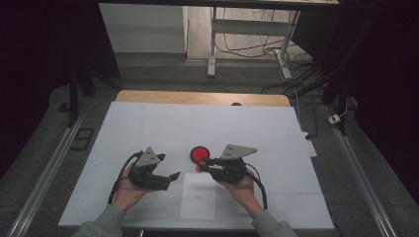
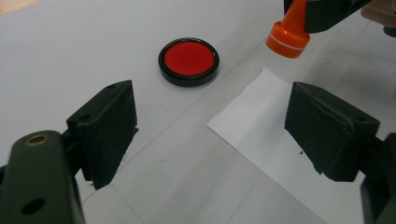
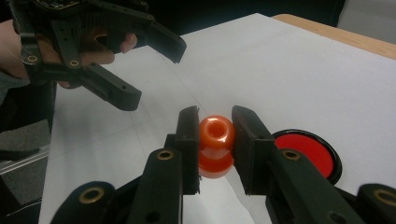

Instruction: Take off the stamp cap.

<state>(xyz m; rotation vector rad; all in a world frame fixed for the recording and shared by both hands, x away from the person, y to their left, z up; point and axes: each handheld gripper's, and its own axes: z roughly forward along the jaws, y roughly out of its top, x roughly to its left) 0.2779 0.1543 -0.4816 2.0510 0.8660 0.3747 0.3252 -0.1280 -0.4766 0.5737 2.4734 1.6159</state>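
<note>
My right gripper (image 3: 215, 133) is shut on an orange stamp (image 3: 215, 144), its pads squeezing the knob from both sides. In the high view the right gripper (image 1: 203, 164) holds the stamp (image 1: 198, 168) just above the table, at the near edge of a round black ink pad with a red centre (image 1: 199, 154). A white sheet of paper (image 1: 198, 195) lies just below them. My left gripper (image 1: 172, 178) hovers open to the left of the paper, nothing between its jaws. In the left gripper view the ink pad (image 2: 188, 61) and stamp (image 2: 288, 36) lie ahead, with the paper (image 2: 261, 126) in front of the gripper (image 2: 210, 126).
A large white sheet covers the wooden table (image 1: 148, 97). Beyond the table's far edge stand desk legs (image 1: 212, 44) and loose cables (image 1: 257, 49) on the floor. Metal rails (image 1: 44, 173) run along both sides.
</note>
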